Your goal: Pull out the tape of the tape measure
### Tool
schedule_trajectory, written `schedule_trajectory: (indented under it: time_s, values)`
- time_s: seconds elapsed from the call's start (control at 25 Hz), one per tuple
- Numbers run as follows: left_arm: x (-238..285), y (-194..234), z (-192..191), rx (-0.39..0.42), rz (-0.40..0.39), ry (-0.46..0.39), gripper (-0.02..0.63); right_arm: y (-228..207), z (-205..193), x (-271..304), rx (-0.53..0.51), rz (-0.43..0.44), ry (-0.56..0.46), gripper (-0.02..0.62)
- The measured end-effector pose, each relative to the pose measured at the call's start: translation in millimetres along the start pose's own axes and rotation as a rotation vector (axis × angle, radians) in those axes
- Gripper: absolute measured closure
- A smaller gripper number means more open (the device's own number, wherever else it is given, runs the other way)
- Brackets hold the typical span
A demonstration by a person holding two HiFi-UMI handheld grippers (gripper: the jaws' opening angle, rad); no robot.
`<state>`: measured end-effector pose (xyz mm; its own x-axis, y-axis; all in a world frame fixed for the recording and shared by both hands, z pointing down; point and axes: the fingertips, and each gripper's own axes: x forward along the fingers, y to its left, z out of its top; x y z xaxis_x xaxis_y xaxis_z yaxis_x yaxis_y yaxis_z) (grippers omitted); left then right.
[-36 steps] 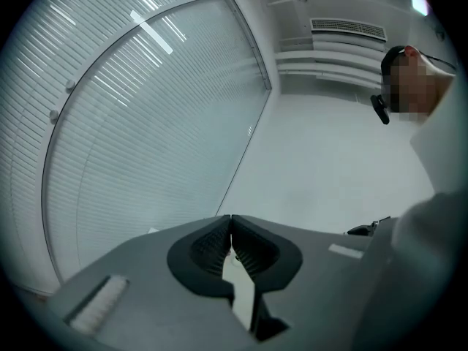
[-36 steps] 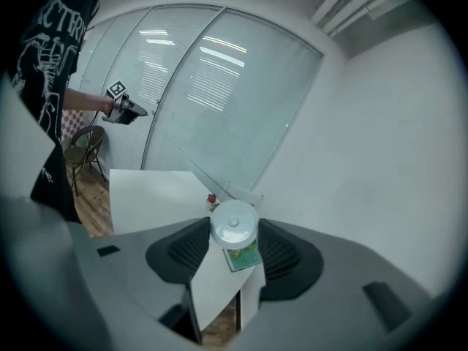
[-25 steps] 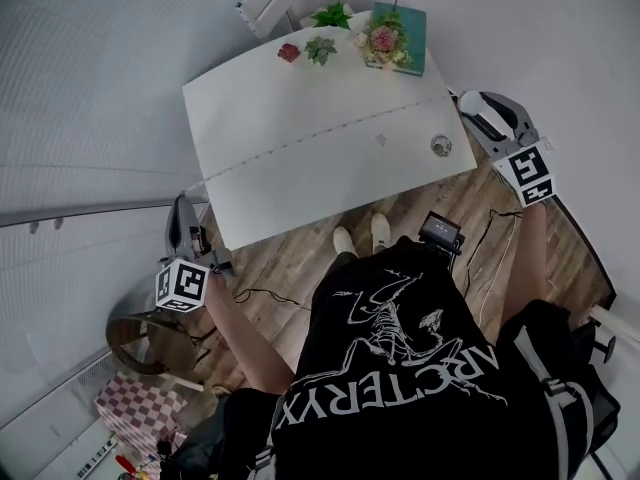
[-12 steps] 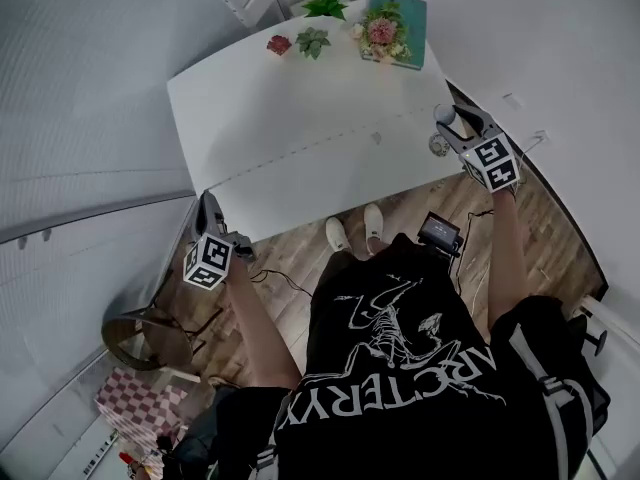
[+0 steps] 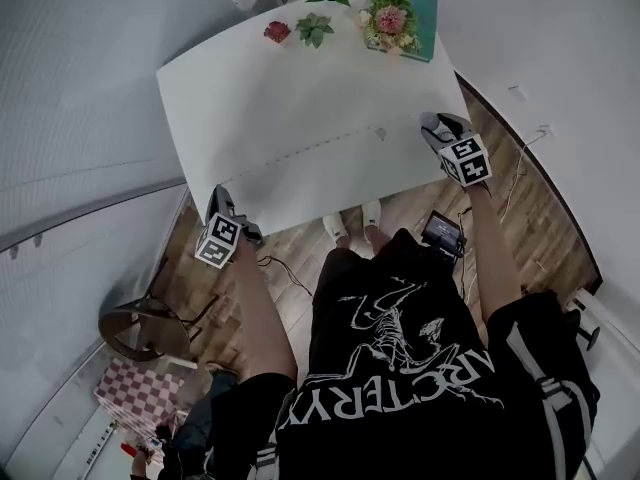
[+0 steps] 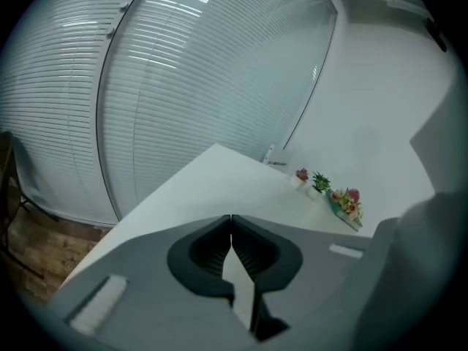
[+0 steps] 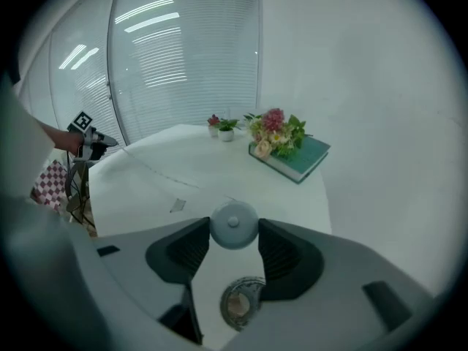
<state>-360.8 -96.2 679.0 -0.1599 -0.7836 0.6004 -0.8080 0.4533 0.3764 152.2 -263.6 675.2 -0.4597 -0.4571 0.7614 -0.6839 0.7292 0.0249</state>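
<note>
Tape measure (image 7: 233,225), a round grey disc, is clamped in right gripper (image 7: 234,229) fingers over the counter (image 7: 183,167) edge. Left gripper (image 6: 232,229) fingers are closed, empty; they must open before pinching the tape end.

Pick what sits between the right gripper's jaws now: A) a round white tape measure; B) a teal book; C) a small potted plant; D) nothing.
A: the right gripper view shows the right gripper with both jaws pressed against the sides of the round white tape measure.
</note>
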Motion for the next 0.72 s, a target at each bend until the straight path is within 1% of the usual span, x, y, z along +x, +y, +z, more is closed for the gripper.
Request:
schedule_trajectory:
  time_s: [0.12, 0.2, 0.4, 0.72]
  values:
    - [4, 7, -12, 0.025, 0.044, 0.027, 0.589, 6, -9, 14, 0.028, -0.005, 0.013, 0.377]
    - [5, 9, -17, 0.038, 0.058, 0.036, 0.591, 8, -14, 20, 0.047, -0.012, 0.019, 0.377]
    - [8, 12, -23, 0.048, 0.069, 0.053, 0.589, 6, -21, 23, 0.078, -0.029, 0.026, 0.377]
    - [14, 13, -26, 0.057, 0.071, 0.069, 0.589, 6, -23, 29, 0.079, -0.01, 0.048, 0.377]
